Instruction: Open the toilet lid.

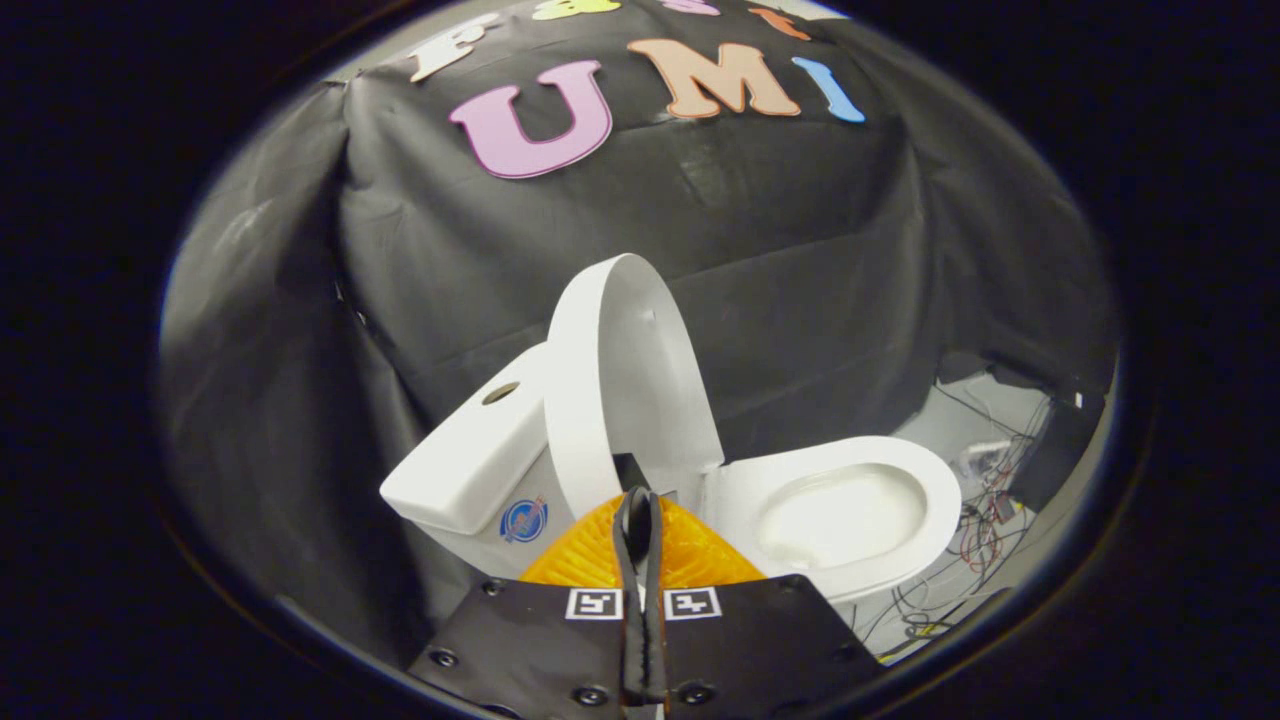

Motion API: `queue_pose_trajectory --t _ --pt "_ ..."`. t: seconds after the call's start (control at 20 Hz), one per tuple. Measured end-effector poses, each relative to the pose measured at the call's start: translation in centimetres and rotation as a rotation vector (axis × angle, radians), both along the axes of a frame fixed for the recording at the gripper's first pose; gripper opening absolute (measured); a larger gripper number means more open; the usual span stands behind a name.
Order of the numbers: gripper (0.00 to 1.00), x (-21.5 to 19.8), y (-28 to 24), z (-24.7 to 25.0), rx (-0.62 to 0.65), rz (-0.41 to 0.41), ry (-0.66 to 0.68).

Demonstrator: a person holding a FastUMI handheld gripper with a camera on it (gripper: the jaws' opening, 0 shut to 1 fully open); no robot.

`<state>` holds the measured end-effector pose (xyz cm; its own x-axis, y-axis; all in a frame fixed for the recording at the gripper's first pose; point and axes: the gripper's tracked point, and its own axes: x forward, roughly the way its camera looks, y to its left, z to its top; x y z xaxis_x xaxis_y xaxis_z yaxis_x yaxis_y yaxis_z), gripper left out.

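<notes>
- Gripper [640, 505] closed: both fingers pressed flat together, no gap between them, nothing held.
- Toilet lid [630, 385] just ahead of the fingertips, raised to near upright, its edge turned toward the gripper and tilted back toward the cistern [470, 465].
- Cannot tell whether the fingertips touch the lid's lower rim or sit just short of it; looks very close.
- Cistern ahead and to the left of the fingers, with a round flush button [500, 392] on top and a blue sticker on its front face.
- Seat [935, 490] down, ahead and to the right of the fingers, ringing the open bowl [840, 515].
- Loose cables [985, 525] on the floor beyond the bowl, well to the right.
- Judged step: the last of the lift, with the lid already swung clear of the seat and standing nearly vertical.
- Judged progress: almost complete; only settling the lid against the cistern left, if not resting there already.
- Next move probably calls for a light nudge back toward the cistern, then a straight retreat away from the lid.
- Care needed on withdrawal: avoid dragging the lid's rim forward, else likely to fall back onto the seat.
</notes>
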<state>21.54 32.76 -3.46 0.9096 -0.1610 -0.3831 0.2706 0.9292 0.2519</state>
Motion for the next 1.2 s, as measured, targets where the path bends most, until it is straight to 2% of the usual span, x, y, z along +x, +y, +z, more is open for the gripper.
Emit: queue_pose_trajectory --t 0.45,0.8,1.0,1.05,1.15,1.2 --pt "0.03 1.2 2.6 0.3 -0.076 0.098 -0.017" --pt "0.06 1.8 3.7 0.2 -0.082 0.119 -0.036" --pt "0.09 2.3 4.4 0.1 -0.084 0.139 -0.034" --pt "0.15 2.4 4.5 0.1 -0.085 0.141 -0.034" --pt "0.14 2.5 4.7 0.1 -0.071 0.142 -0.039" --pt "0.17 2.6 5.0 0.2 -0.064 0.145 -0.049"
